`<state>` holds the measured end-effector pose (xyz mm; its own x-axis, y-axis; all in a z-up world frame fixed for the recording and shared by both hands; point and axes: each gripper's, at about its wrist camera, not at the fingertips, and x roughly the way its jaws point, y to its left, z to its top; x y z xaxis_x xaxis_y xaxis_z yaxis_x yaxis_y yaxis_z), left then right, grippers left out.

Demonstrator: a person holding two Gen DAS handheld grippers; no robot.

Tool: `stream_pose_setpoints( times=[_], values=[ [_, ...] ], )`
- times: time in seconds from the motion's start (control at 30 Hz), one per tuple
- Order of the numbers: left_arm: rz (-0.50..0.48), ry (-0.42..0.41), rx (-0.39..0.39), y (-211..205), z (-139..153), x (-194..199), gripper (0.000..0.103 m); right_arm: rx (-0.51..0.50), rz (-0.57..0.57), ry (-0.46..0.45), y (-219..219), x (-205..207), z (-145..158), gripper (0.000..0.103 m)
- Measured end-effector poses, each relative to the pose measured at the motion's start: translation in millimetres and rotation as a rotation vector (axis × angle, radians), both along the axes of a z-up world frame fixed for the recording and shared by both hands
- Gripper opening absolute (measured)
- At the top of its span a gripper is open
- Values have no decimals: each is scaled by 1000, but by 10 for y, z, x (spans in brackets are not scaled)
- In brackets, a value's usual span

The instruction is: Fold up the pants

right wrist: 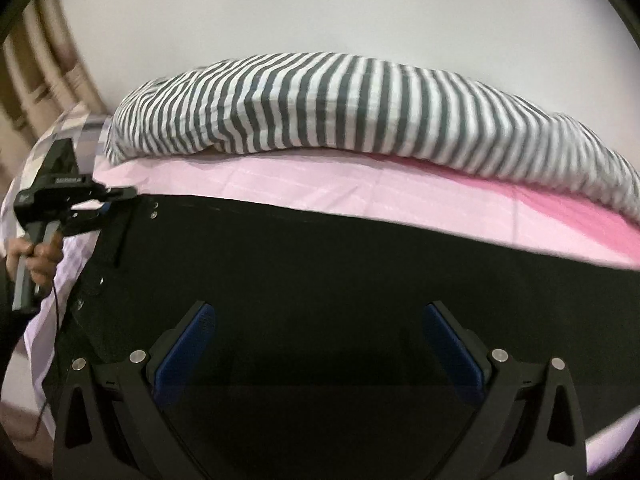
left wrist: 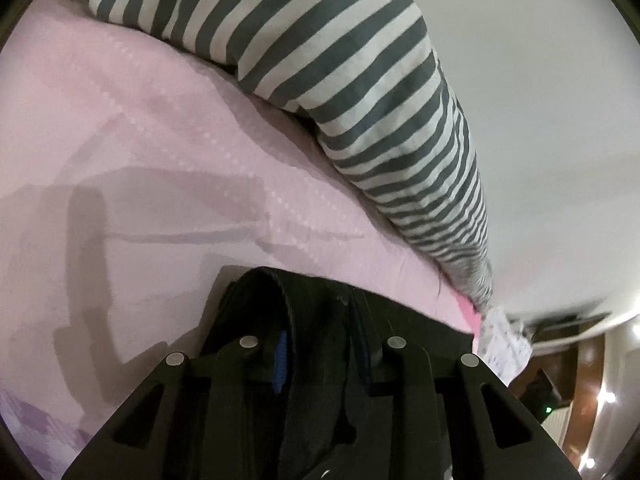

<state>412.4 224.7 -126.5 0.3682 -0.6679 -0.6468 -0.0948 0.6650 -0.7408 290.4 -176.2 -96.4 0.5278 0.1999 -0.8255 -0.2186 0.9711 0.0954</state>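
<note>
Pink bedsheet [right wrist: 304,188] under black pants [right wrist: 320,264]; striped pillow [right wrist: 320,108] against white wall [right wrist: 280,8]. My left gripper [left wrist: 320,344] is clamped on the waistband; my right gripper [right wrist: 320,344] gapes wide.

Dim indoor light, fisheye-bent edges, soft motion blur, claw shadow on sheet [left wrist: 132,168]

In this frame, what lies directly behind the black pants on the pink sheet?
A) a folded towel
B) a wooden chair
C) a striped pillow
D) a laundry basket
C: a grey-and-white striped pillow lies along the pink sheet beyond the black pants.
</note>
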Motion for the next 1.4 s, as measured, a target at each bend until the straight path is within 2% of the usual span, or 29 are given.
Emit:
stream_pose_setpoints(
  times=[0.03,0.1,0.27,0.33,0.43,0.5,0.57,0.67,0.83,1.0,1.1,1.13,1.27,1.4],
  values=[
    [12,-15,27,-18,23,-16,11,-3,29,8,-29,62,11,103],
    [23,-62,56,-83,87,-78,10,-23,71,10,-89,151,39,103],
    [87,-206,3,-148,419,-351,8,-119,206,27,-256,415,36,102],
    [83,-266,11,-212,595,-485,8,-125,271,55,-317,548,31,102],
    [73,-312,6,-220,781,-592,8,-97,376,109,-377,749,32,97],
    [72,-334,8,-219,881,-655,8,-97,440,157,-409,887,9,93],
    [74,-349,17,-219,948,-714,8,-97,494,199,-421,988,-22,82],
    [75,-361,37,-239,1006,-769,8,-93,569,264,-439,1117,-74,73],
    [88,-359,60,-296,1038,-802,8,-92,677,329,-439,1227,-163,66],
    [93,-354,77,-228,1048,-828,8,-112,688,379,-641,1268,-283,55],
    [87,-353,94,-247,1073,-832,8,-125,668,391,-784,1232,-323,44],
    [88,-353,101,-254,1077,-833,8,-134,662,387,-826,1206,-323,37],
    [97,-345,116,-263,1050,-808,8,-178,619,335,-928,1122,-237,15],
    [98,-355,151,-266,1065,-820,8,-239,570,235,-915,915,-14,11]
  ],
)
